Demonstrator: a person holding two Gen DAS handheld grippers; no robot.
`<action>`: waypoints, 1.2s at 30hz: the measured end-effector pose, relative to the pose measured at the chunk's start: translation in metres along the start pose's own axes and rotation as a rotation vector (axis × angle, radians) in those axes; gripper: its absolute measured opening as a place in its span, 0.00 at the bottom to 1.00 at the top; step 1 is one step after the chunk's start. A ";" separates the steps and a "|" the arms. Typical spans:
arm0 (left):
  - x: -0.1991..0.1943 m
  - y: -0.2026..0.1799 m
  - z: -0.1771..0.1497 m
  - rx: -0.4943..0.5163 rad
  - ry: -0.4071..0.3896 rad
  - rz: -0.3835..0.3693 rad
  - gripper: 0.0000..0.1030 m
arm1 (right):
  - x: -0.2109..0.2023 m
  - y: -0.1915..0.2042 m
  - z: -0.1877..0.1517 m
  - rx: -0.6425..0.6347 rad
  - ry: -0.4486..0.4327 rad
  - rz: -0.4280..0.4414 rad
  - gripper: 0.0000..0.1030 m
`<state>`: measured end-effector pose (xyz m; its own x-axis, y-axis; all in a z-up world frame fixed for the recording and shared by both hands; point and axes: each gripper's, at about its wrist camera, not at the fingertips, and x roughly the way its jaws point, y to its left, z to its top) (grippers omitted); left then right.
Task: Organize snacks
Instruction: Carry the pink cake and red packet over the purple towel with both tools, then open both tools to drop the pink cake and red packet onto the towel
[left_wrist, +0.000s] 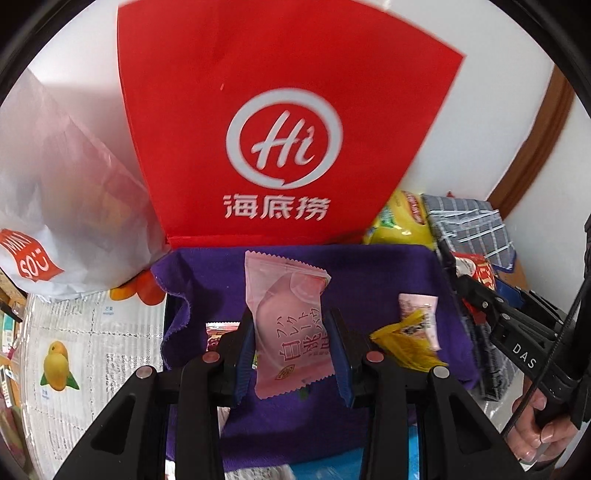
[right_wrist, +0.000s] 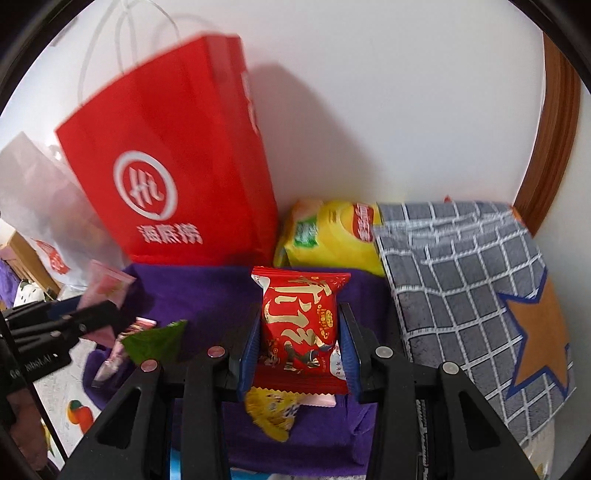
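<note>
Left gripper (left_wrist: 293, 345) pinches a pink snack pack (left_wrist: 290, 325) by its long edges, blue pads squeezed onto both sides so the wrapper hangs upright w/ its top seal free. Right gripper (right_wrist: 299, 343) does the same w/ a red snack pack (right_wrist: 301, 328), pads tight on each side, pack standing tall btwn them. Both are held over the purple cloth (left_wrist: 373, 273), which seems to line a box or tray – likely the sorting spot, since loose pieces already lie there: a yellow wrapper (left_wrist: 404, 341) and a small pink sachet (left_wrist: 419, 310) to the right, and a green wrapper (right_wrist: 157, 341) to the left in the right wrist view. Edge grip probably keeps the soft contents from being crushed. Far behind the cloth a red paper bag (left_wrist: 280, 122) stands vs the wall; a white plastic bag (left_wrist: 62, 206) slumps at its left, a yellow chip bag (right_wrist: 332, 232) and grey checked cloth (right_wrist: 469, 280) at its right. A person's hand (left_wrist: 539, 424) on the right handle shows near the right edge.
</note>
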<state>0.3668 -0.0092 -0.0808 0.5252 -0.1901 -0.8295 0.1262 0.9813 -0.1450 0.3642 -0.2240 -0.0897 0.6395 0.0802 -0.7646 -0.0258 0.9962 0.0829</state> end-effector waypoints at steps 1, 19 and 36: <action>0.003 0.002 0.000 -0.006 0.003 -0.002 0.34 | 0.004 -0.001 -0.001 -0.003 0.010 -0.002 0.38; 0.037 0.008 -0.005 -0.015 0.084 -0.005 0.35 | 0.059 -0.003 -0.021 -0.039 0.139 -0.033 0.39; 0.022 -0.006 -0.004 0.010 0.065 -0.026 0.43 | 0.015 0.004 -0.014 -0.051 0.047 -0.032 0.63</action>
<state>0.3744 -0.0189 -0.0998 0.4663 -0.2131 -0.8586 0.1477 0.9757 -0.1620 0.3631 -0.2188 -0.1098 0.6035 0.0490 -0.7959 -0.0460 0.9986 0.0266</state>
